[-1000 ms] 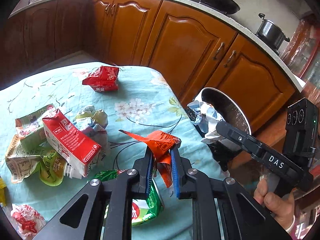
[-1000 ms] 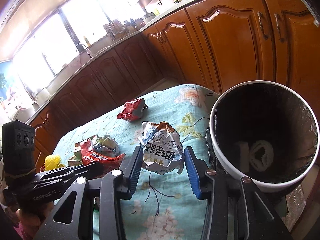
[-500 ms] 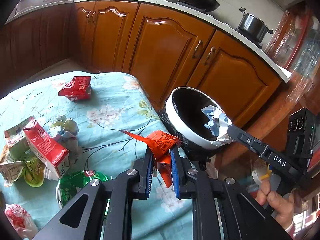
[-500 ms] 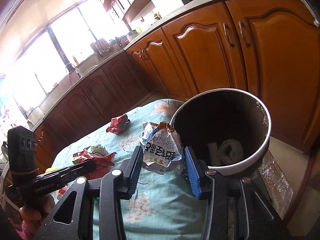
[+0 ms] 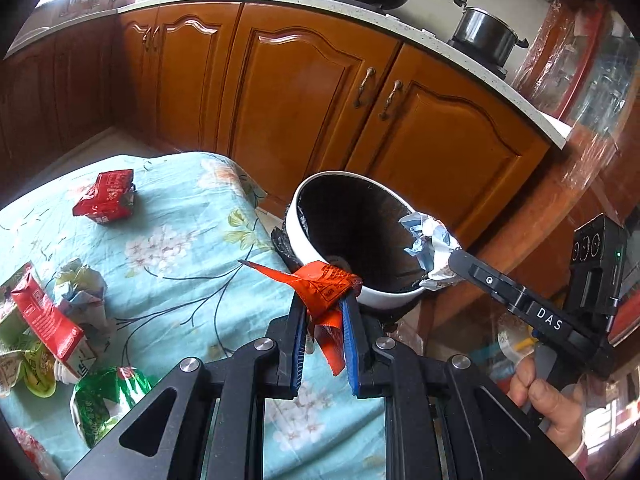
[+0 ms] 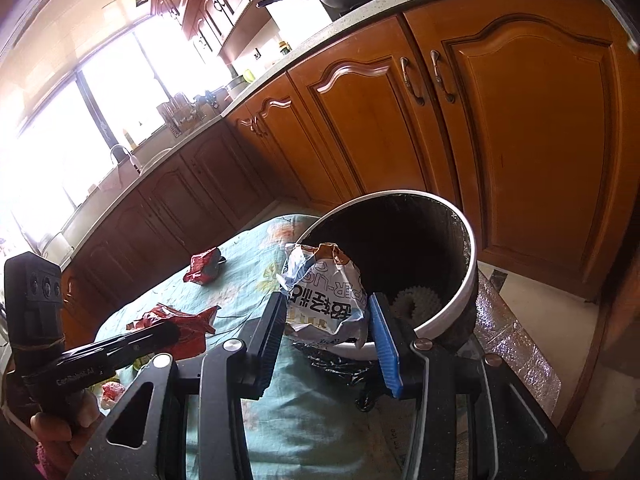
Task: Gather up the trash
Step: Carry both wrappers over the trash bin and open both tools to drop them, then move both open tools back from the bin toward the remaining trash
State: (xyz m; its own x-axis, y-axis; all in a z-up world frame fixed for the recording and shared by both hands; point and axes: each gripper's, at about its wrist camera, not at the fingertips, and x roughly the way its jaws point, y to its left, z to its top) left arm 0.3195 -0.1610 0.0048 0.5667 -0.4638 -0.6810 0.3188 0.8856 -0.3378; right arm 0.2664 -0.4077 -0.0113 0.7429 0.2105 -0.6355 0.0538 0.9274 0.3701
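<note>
The left gripper has its fingers clamped on a crumpled orange-red plastic wrapper, held just beside the near rim of the round white bin with a black liner, which stands off the edge of the table with the teal floral cloth. The right gripper grips a crumpled silvery-white printed bag at the bin's rim. A red carton lies on the table, well away from the bin.
</note>
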